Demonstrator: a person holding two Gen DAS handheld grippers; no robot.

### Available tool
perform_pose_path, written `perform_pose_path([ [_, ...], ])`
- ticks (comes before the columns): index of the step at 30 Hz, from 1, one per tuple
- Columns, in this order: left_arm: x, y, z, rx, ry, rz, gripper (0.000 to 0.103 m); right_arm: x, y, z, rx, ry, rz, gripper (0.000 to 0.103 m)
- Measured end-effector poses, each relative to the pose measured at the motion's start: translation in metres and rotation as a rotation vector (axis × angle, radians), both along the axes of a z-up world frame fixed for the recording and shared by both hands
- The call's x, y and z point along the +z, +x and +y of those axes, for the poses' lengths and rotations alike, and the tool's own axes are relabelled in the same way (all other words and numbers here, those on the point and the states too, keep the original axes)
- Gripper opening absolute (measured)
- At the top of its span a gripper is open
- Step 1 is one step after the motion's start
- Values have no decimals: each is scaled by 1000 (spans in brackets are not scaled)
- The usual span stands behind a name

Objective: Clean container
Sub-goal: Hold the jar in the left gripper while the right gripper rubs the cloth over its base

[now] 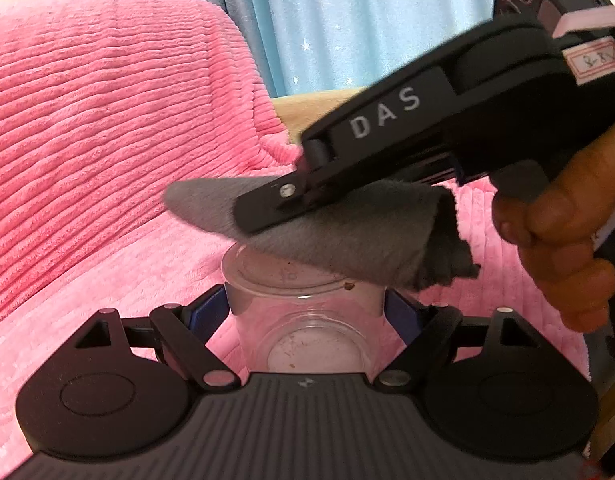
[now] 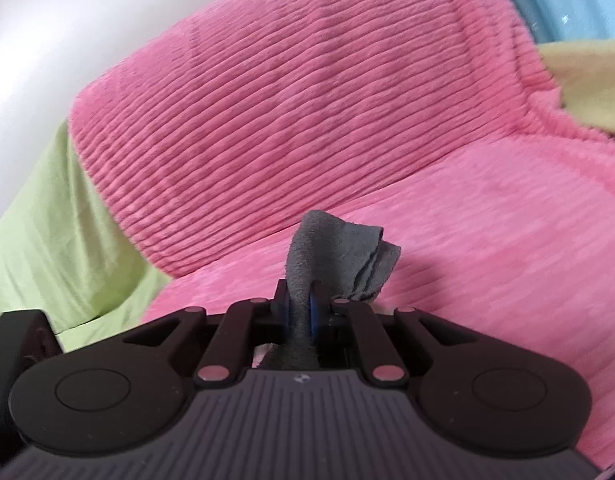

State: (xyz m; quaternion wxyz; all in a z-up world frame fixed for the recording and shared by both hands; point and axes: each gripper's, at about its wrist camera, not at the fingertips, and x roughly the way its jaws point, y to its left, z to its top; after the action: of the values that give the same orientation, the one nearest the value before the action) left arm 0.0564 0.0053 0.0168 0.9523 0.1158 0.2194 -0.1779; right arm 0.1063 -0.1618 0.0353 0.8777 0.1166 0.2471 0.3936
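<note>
The left gripper (image 1: 307,308) was closed on the container (image 1: 307,312), a clear plastic cup. Its blue pads (image 1: 205,312) pressed the cup walls from both sides, just below the rim. The cup lay on its side between the fingers, with the open mouth toward the camera and the round base (image 1: 283,268) away from it. Small brown specks were on the inside of the cup, and one brown crumb (image 1: 349,286) sat on the edge of the base.

Just above the base, the right gripper (image 1: 263,208) came in from the right side of the left wrist view. Its jaws stood narrow and were clamped on a grey cloth (image 1: 347,236). The cloth hung under the fingers and touched the top of the cup base. A hand (image 1: 563,240) held the handle of this gripper.

In the right wrist view, the same cloth (image 2: 335,256) was pinched between the two blue pads (image 2: 313,312) and its folded end stood up in front of them.

Behind everything lay a pink ribbed blanket (image 1: 107,140). Farther back hung a blue curtain (image 1: 347,20) with small white stars. A green sheet (image 2: 47,240) showed at the left of the blanket in the right wrist view.
</note>
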Motion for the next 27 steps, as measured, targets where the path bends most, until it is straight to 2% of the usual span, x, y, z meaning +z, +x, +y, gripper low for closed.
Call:
perform_pose_path([
  [4, 1, 0, 1, -3, -1, 1, 84, -3, -1, -15, -15, 8, 21, 6],
  [8, 1, 0, 2, -2, -4, 4, 84, -3, -11, -26, 38, 3, 43, 7],
  [15, 2, -1, 0, 2, 4, 4, 85, -7, -17, -22, 119, 66, 105, 7],
  [20, 1, -2, 0, 7, 4, 4, 85, -7, -8, 0, 122, 64, 86, 7],
  [27, 2, 0, 0, 2, -5, 3, 84, -4, 6, 5, 15, 22, 17, 6],
])
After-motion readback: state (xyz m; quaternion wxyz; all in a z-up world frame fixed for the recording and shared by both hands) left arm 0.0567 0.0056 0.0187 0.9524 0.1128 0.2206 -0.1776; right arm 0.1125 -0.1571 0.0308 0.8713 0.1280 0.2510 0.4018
